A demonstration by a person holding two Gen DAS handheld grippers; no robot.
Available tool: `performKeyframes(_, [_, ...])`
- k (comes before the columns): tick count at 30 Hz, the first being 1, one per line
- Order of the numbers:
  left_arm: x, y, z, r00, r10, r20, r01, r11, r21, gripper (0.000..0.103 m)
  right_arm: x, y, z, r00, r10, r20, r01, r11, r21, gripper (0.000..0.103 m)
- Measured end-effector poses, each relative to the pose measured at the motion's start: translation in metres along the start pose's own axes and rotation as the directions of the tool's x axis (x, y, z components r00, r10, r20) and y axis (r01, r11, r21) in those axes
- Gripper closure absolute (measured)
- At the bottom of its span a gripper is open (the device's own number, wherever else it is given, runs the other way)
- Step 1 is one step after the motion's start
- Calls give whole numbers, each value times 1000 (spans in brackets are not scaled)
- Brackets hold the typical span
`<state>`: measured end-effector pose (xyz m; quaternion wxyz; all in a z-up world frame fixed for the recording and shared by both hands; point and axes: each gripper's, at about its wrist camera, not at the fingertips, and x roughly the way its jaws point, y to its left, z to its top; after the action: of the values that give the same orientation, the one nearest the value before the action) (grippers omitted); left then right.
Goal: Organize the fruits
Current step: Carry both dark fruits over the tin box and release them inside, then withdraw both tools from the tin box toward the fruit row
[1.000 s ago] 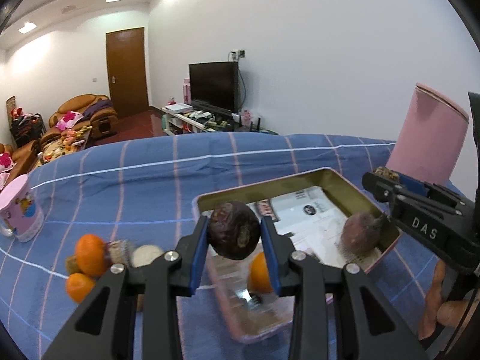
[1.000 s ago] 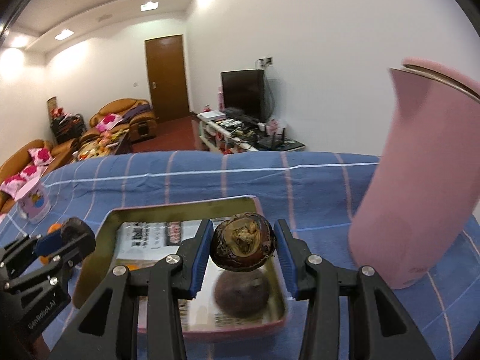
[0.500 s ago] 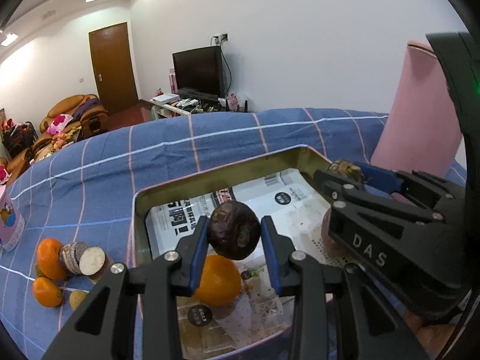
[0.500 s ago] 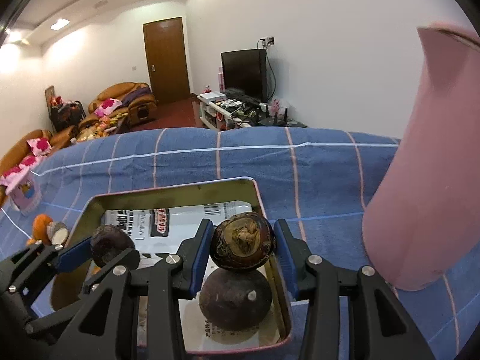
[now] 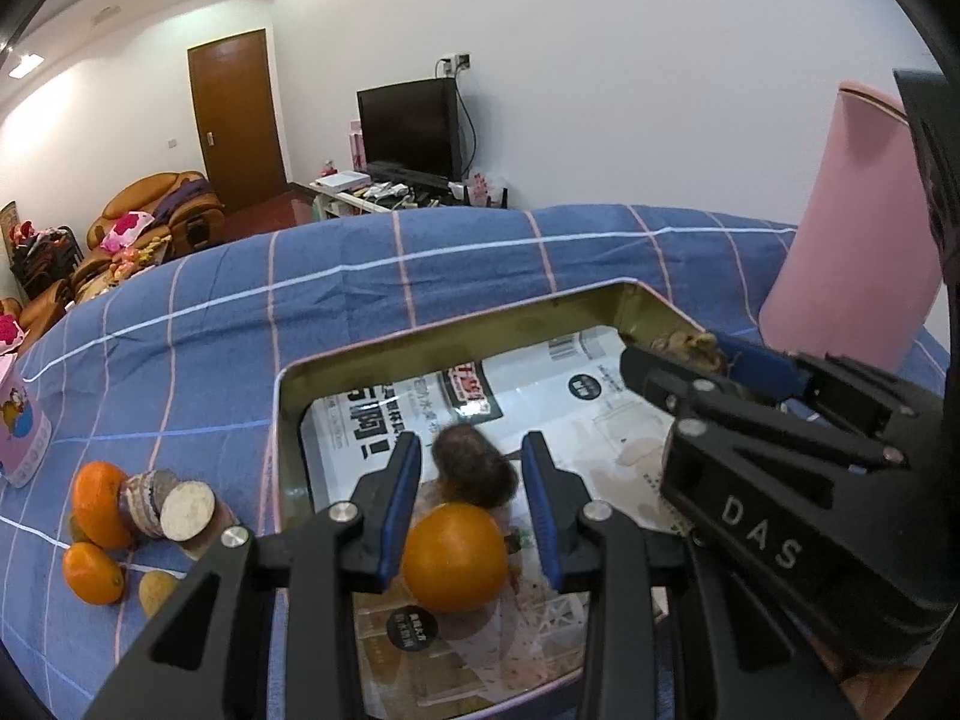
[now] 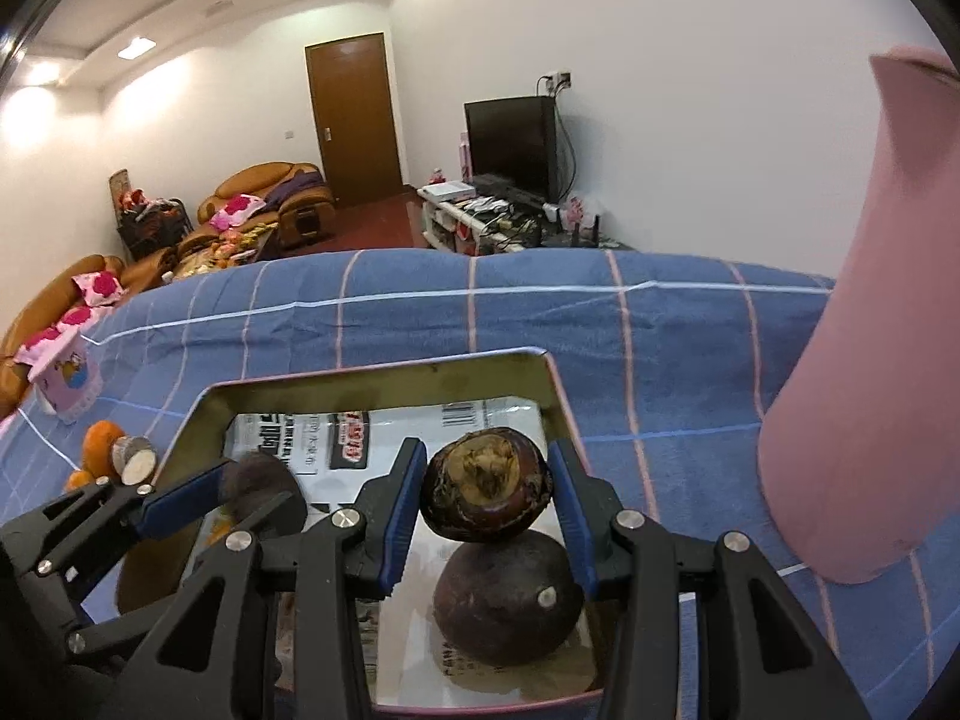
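Observation:
A gold metal tray (image 5: 420, 339) lined with printed paper sits on the blue checked cloth. My left gripper (image 5: 471, 495) is open over the tray. A blurred dark round fruit (image 5: 474, 468) is between its fingers, loose, just above an orange (image 5: 453, 558) in the tray. My right gripper (image 6: 486, 495) is shut on a dark brown fruit (image 6: 486, 492) held over a larger dark fruit (image 6: 507, 591) lying in the tray (image 6: 372, 375). The right gripper also shows in the left wrist view (image 5: 690, 354).
Left of the tray lie oranges (image 5: 96, 504), cut round slices (image 5: 186, 510) and a small yellow fruit (image 5: 157, 591). A pink pitcher (image 5: 864, 222) stands right of the tray. A pink cartoon mug (image 6: 66, 375) stands at far left.
My left gripper has opened and the dark fruit it held has dropped free between the fingers. Both grippers have moved lower over the tray. The right gripper still holds its fruit.

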<state>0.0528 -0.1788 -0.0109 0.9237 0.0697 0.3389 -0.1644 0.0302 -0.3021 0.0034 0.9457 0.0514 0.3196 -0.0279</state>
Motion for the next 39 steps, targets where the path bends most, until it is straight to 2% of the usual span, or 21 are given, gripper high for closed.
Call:
performKeyframes(4, [0,1,1,1000,4,1,-4,1000,-2,65,4,-7,-1,998,56,-29,-55,997,57,58])
performKeyframes(5, [0,1,1,1000,5,3,-5,1000,-2,59,4,-9,-1,997,73,-25,-71,995,74,58])
performKeyframes(6, [-1,1,1,1000,8,7,-7,1000,-1,42,3,-11,-1,996,84,-19,-82,993,89,58])
performKeyframes(7, [-3,0,0,1000,11,17,-11,1000,2,32,0,-14,-1,996,92,-9,-91,991,103,57])
performKeyframes(8, [-5,0,0,999,15,29,-15,1000,4,16,-2,-16,-1,995,99,5,-98,988,116,50])
performKeyframes(9, [-8,-1,0,999,17,47,-17,1000,8,5,-5,-17,0,995,102,15,-103,987,124,43])
performKeyframes(10, [-13,-3,-1,997,16,72,-17,1000,14,2,-9,-20,0,993,109,37,-114,984,140,32])
performKeyframes(11, [-17,-5,-1,996,16,90,-18,1000,21,0,-13,-22,0,988,139,62,-147,977,157,28])
performKeyframes(14, [-22,-8,-2,993,27,114,-32,999,42,0,-23,-26,1,983,140,119,-161,968,192,27])
performKeyframes(21, [-30,4,-2,990,56,131,-58,998,9,0,-36,-34,0,978,52,203,-99,969,226,27])
performKeyframes(24, [-32,11,-2,989,70,132,-70,998,-1,0,-37,-28,-3,978,2,211,-45,979,201,27])
performKeyframes(27, [-31,19,-5,987,97,127,-97,995,-4,0,-36,-26,-4,978,-16,206,-23,983,184,27])
performKeyframes(31, [-32,29,-12,982,145,123,-146,989,5,0,-39,-29,-7,977,-29,209,-12,981,192,27])
performKeyframes(39, [-38,60,-21,979,179,99,-176,984,-40,0,-42,-28,-16,979,-44,197,-5,969,245,27])
